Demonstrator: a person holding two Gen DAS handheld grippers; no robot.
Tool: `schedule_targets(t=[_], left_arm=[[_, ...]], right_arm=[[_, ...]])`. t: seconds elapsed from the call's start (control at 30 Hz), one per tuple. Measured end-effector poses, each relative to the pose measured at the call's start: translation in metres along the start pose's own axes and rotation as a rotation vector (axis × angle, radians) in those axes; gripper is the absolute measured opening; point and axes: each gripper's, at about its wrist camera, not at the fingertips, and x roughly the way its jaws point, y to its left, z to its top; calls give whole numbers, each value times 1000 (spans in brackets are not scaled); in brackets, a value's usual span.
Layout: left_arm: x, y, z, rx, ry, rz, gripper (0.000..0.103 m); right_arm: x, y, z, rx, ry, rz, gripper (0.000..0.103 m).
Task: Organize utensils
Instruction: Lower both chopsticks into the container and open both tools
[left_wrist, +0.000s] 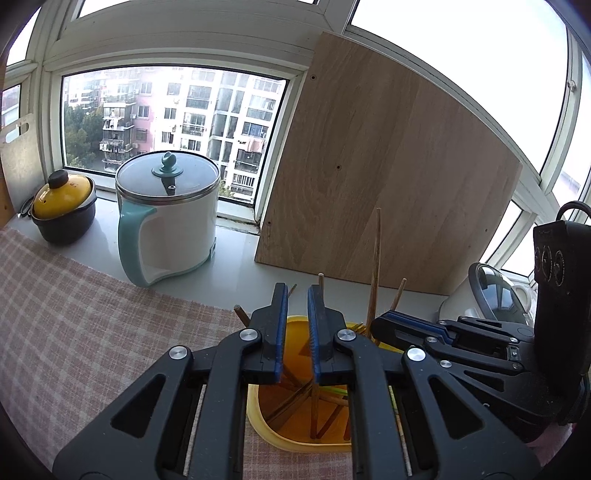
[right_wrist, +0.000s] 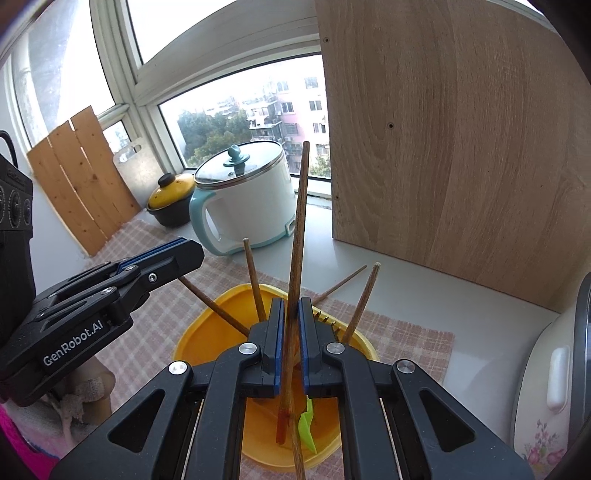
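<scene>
Left wrist view: my left gripper (left_wrist: 297, 291) hangs over the yellow utensil holder (left_wrist: 258, 424) at 6 o'clock. Its fingers (left_wrist: 279, 317) stand slightly apart, nothing pinched between them; one chopstick tip (left_wrist: 321, 276) shows just behind the right finger, cannot tell if it touches. Brown chopsticks (left_wrist: 376, 266) lean out of the holder in several directions. My right gripper (left_wrist: 384, 325) comes in from 3 o'clock, at the holder's rim. White pot with teal handle (left_wrist: 166, 218) at 10 o'clock on the sill, yellow-lidded dark pot (left_wrist: 62, 206) at 9, wooden board (left_wrist: 376, 158) leaning on the window at 1. Checked cloth (left_wrist: 74, 314) covers the table.

Right wrist view: right gripper (right_wrist: 290, 306) fingers closed on one long chopstick (right_wrist: 300, 221), which runs up toward 12 o'clock and down into the holder (right_wrist: 199, 339). Other chopsticks (right_wrist: 253, 280) fan out of it; a green utensil (right_wrist: 306, 424) lies inside at 6. Left gripper (right_wrist: 195, 251) sits at 9 o'clock, above the rim. Rice cooker (right_wrist: 546, 387) at 4.
</scene>
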Motion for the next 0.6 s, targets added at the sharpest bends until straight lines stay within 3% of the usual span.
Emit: schedule_targets(t=[0.33, 0.47, 0.6], left_arm=[[-30, 1, -13, 18, 7, -2, 11], [-43, 0, -17, 29, 10, 0, 11], [-61, -3, -23, 54, 8, 1, 11]], right_arm=[[-21, 5, -10, -2, -11, -24, 6], [-34, 11, -15, -10, -28, -48, 16], [-48, 20, -22, -15, -51, -66, 18]])
